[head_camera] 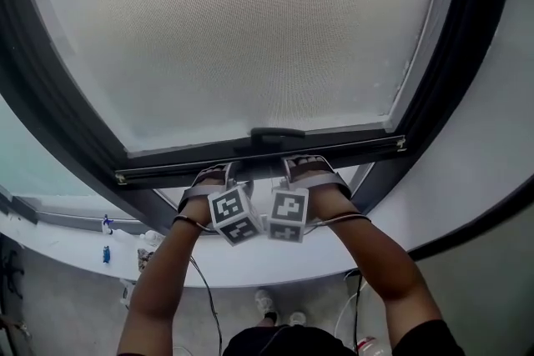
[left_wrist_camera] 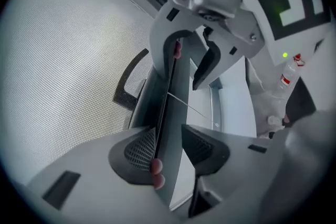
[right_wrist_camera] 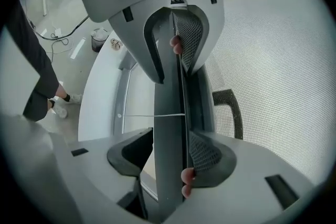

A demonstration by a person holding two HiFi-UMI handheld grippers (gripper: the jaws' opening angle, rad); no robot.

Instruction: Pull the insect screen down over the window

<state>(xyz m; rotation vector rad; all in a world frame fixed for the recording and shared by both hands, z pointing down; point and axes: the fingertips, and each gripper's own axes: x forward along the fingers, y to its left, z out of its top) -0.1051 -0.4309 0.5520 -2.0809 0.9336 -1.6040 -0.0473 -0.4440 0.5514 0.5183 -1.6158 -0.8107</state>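
Clamped with left fingers [left_wrist_camera: 137,150] and right fingers [right_wrist_camera: 209,157], side by side, on the screen's bottom bar [head_camera: 359,150] just under its handle [head_camera: 277,132]; mesh [head_camera: 250,29] above, dark frame rails [head_camera: 50,112] flanking, bare pane [left_wrist_camera: 228,107] beneath.

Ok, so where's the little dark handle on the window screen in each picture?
Head view: the dark curved plastic handle is in the middle, on the bar's upper edge.
Left gripper view: left of centre, against the pale mesh.
Right gripper view: right of centre, against the mesh.
Shared landmark: the grey bottom bar of the screen, beside the handle.
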